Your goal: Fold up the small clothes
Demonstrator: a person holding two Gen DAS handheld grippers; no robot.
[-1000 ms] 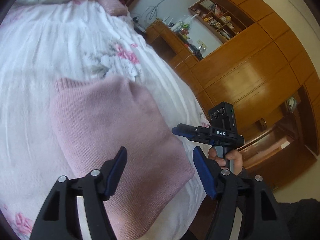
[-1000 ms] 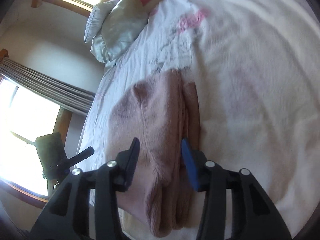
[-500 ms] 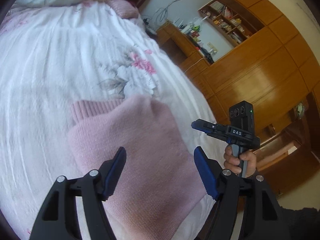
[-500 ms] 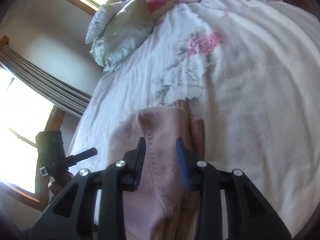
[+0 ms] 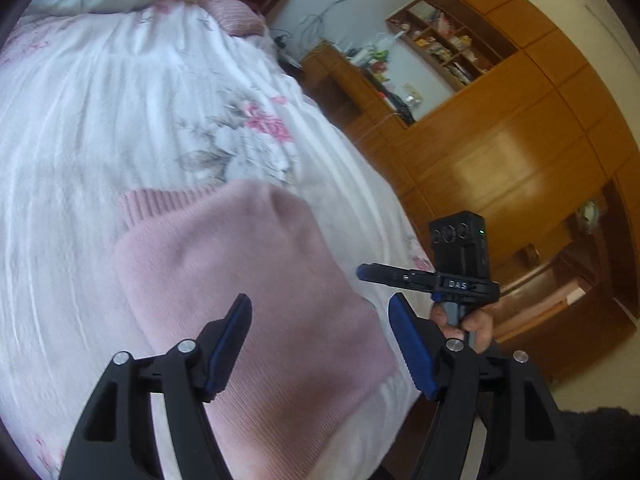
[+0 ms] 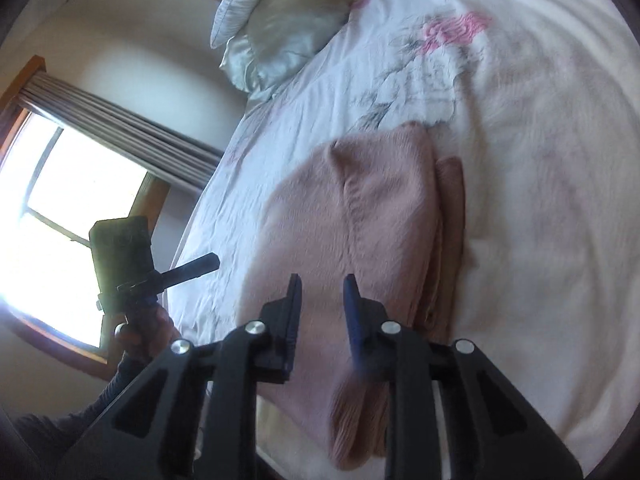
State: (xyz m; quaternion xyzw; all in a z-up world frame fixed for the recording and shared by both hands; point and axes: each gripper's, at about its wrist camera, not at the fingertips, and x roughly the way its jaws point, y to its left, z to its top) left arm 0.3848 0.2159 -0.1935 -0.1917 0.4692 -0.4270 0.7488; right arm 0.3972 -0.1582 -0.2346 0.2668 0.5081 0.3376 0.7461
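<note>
A folded pink knit sweater [image 5: 248, 304] is lying on a white floral bedspread [image 5: 100, 120], near the bed's edge. In the left wrist view its ribbed hem is poking out at the far left of the fold. The left gripper [image 5: 320, 344] is hovering above the near part of the sweater with its 2 blue-padded fingers [image 5: 228, 344] spread wide, holding nothing. The right gripper [image 6: 322, 312] is hanging over the near end of the sweater [image 6: 360, 240], its jaws narrowed to a slim gap with no cloth pinched between them. In the left wrist view it is showing at the right, off the bed's edge, gripped by a hand [image 5: 468, 324]. A pale pillow [image 6: 280, 20] is resting at the far end of the bed, and wooden cabinets [image 5: 500, 160] are standing along the right wall
</note>
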